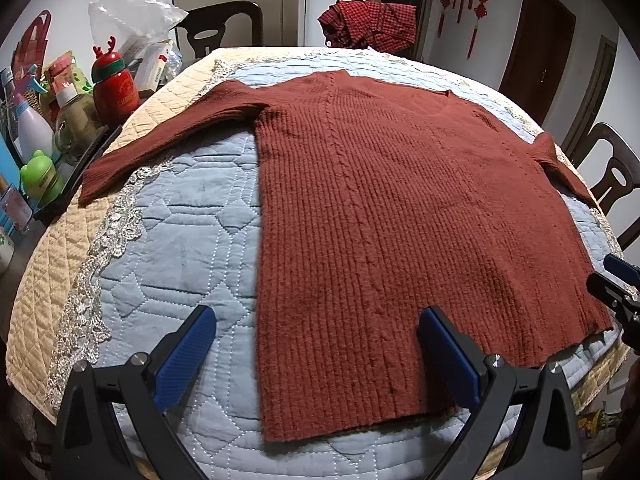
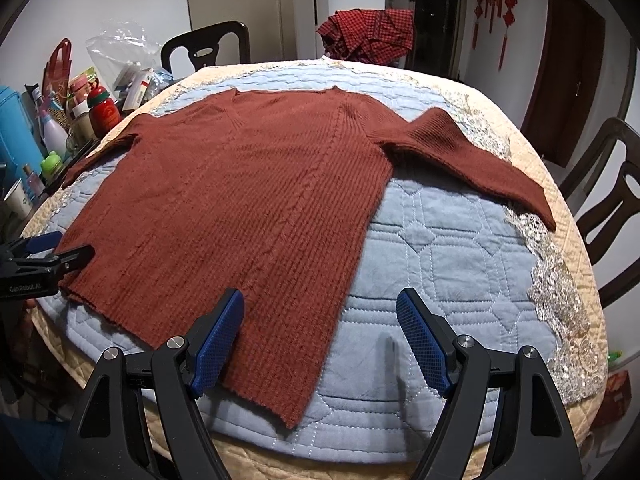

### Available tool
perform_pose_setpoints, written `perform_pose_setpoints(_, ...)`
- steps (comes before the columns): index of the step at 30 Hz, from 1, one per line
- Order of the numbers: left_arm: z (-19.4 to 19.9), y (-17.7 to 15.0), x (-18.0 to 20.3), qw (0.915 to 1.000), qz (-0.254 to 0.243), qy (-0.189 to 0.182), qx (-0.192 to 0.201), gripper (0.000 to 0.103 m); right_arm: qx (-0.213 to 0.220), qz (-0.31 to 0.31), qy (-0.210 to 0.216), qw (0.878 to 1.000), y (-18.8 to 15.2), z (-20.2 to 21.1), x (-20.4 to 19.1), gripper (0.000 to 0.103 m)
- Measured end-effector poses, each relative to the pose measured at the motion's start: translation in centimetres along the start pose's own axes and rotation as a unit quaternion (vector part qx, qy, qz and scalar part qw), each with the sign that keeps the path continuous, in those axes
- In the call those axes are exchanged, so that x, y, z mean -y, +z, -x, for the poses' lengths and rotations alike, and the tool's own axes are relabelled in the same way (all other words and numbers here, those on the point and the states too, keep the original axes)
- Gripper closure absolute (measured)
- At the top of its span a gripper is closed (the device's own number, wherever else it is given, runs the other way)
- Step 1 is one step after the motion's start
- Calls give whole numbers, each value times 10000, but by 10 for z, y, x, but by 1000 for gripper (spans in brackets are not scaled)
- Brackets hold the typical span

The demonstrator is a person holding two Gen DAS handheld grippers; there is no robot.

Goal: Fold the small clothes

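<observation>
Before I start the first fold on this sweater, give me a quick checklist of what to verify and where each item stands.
1. Sweater lies flat, front smooth: ok.
2. Both sleeves spread out to the sides, left sleeve, right sleeve: ok.
3. Left hand-held gripper open, holding nothing: ok.
4. Right hand-held gripper open, holding nothing: ok.
5. Quilt beside the sweater free of clutter: ok.
6. Left cuff clear of the bottles at the table edge: cannot tell.
</observation>
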State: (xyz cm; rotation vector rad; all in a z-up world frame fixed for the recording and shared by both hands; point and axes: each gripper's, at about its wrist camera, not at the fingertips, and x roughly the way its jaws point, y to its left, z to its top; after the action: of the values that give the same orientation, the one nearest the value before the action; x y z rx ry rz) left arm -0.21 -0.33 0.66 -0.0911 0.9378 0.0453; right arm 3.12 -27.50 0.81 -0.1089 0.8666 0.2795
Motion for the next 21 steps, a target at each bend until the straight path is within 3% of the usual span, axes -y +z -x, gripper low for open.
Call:
perform_pose_setpoints(10,5,19,-15,9990,230,-279,258,0,63,239,76,9997,13,-5,-15,24)
perform_pose_setpoints(21,-16,57,-75,9944,930,-253,443,20,99,478,295,9984,39,-21,-37,24)
